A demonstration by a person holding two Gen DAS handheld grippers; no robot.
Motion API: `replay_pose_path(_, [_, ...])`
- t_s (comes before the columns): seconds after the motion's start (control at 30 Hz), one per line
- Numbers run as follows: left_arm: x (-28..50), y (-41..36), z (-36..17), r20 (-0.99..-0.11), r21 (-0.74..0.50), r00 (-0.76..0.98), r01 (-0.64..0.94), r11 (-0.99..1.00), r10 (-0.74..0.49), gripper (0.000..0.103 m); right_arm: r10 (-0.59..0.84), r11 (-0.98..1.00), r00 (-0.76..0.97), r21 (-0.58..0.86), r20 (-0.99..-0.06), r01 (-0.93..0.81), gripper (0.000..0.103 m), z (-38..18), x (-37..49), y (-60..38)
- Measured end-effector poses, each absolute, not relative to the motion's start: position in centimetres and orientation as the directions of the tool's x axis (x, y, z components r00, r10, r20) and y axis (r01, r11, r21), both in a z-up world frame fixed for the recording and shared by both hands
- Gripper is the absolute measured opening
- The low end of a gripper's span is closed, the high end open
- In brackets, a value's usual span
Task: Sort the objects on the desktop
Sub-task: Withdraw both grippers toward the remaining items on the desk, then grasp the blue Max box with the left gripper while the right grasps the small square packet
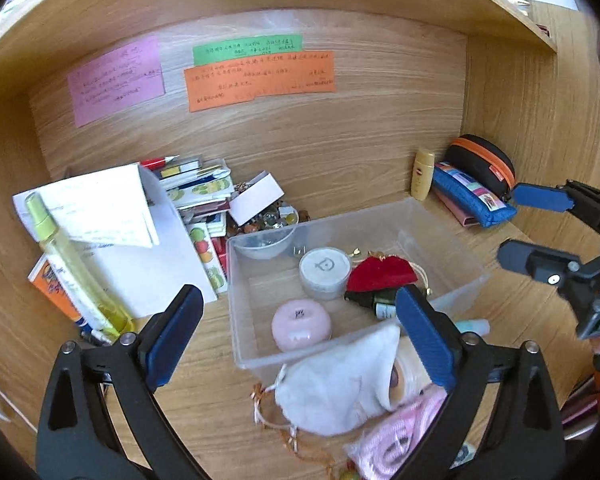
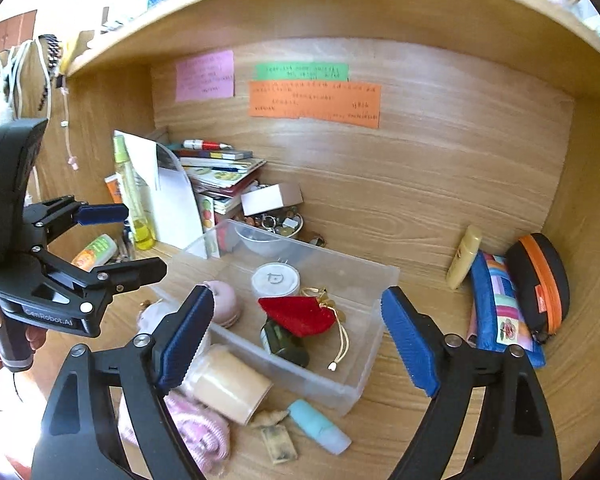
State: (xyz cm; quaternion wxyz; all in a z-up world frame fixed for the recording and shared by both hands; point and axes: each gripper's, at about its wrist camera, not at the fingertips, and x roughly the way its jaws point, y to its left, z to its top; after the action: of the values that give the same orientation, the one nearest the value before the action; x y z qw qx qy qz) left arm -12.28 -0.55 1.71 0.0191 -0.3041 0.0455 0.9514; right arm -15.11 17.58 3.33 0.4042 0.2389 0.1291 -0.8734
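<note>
Nearest me: my left gripper (image 1: pixel 296 344), blue pads spread wide with nothing between them, hangs over the near rim of the clear plastic bin (image 1: pixel 440 216); a white drawstring cloth pouch (image 1: pixel 340 384) lies just outside that rim.
Right gripper: my right gripper (image 2: pixel 300 344) is likewise spread and empty, above the bin's near corner.
In the bin: a round pink jar (image 1: pixel 300 324), a white-lidded round tub (image 1: pixel 324 270), a red velvet pouch (image 1: pixel 380 274) and small dark green bottles (image 1: pixel 374 304), gathered there, I judge, as small items already sorted.
Still outside the bin: a cream cylindrical jar (image 2: pixel 228 384), a pale turquoise tube (image 2: pixel 320 426) and pink knitted fabric (image 2: pixel 196 432), all near the front wall, probably next to go in.
Left of the bin: a leaning yellow-green spray bottle (image 1: pixel 72 264) against white papers (image 1: pixel 112 216).
Right of the bin: a blue patchwork pencil case (image 2: pixel 500 312) and black case with orange zip (image 2: pixel 540 280), parked by the side wall.
Only the right view shows: the tube whole and the cream jar unhidden; the left view covers them with pouch and finger.
</note>
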Motion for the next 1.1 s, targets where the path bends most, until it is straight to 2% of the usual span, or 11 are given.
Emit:
replay_pose_path(0.4, [-7.0, -1.6, -0.7, -0.593, 0.089, -0.805, -0.019, -0.996, -0.038, 0.1, -0.6, -0.659, -0.577, -0.067, -0.553, 0.749, 0.085, 1.0, -12.0, 20.6])
replay_pose_path(0.63, [-4.0, -1.8, -5.2, -0.665, 0.078, -0.744, 0.007, -0.997, -0.057, 0.1, -0.558, -0.679, -0.552, -0.041, -0.619, 0.733, 0.085, -2.1, -11.3, 21.6])
replay_pose_path(0.9, [-1.6, -1.6, -9.1, -0.746, -0.013, -0.666, 0.041, -0.999, -0.018, 0.1, -0.601, -0.621, -0.398, 0.093, -0.693, 0.778, 0.085, -6.4, -8.9, 21.2])
replay_pose_path(1.1, [-0.8, -0.8, -10.3, -0.764, -0.041, -0.645, 0.032, -0.999, 0.01, 0.1, -0.599, -0.554, -0.339, 0.07, -0.725, 0.83, 0.082, -8.4, -6.0, 19.6])
